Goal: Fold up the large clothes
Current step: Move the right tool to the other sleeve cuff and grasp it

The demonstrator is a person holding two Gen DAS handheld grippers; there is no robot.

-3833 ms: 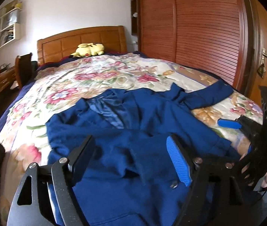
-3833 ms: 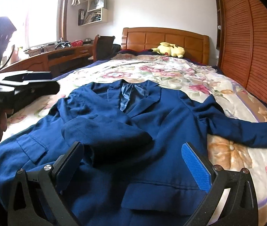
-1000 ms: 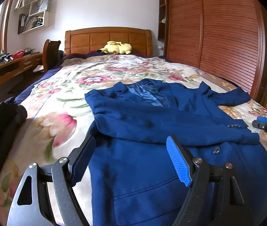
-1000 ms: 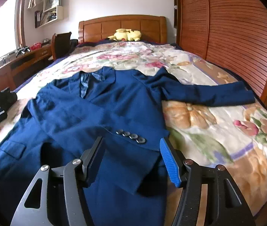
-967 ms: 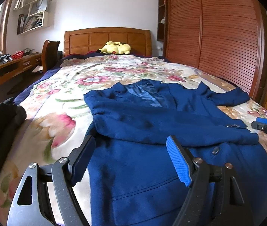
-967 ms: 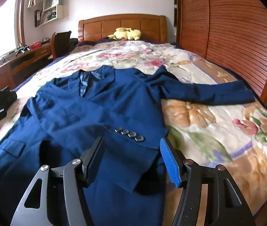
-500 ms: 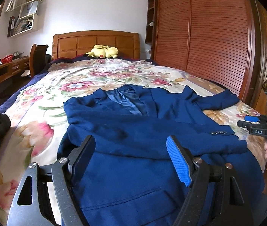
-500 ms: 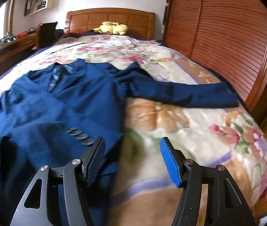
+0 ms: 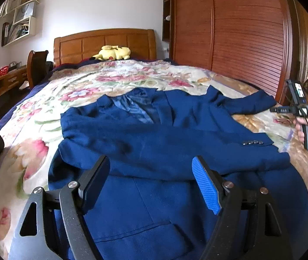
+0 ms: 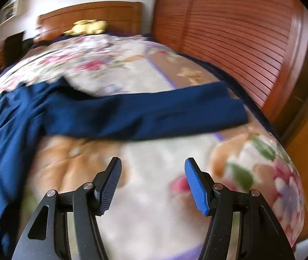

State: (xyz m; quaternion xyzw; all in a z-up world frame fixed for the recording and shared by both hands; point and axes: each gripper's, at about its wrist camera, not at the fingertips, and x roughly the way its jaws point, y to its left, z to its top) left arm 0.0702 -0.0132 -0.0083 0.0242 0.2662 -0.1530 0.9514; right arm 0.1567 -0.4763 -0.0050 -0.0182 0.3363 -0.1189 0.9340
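right gripper (image 10: 153,182) swung from jacket body (image 9: 154,147) toward outstretched sleeve (image 10: 149,117)

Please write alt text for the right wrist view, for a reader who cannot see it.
A blue jacket sleeve lies stretched across a floral bedspread, ahead of the open, empty right tongs. The jacket body fills the left edge, a slatted wooden wardrobe stands to the right, and the picture is motion-blurred.

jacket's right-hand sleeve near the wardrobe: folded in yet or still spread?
Still spread. The sleeve lies straight out across the floral bedspread toward the wardrobe; the other sleeve is already folded across the jacket front.
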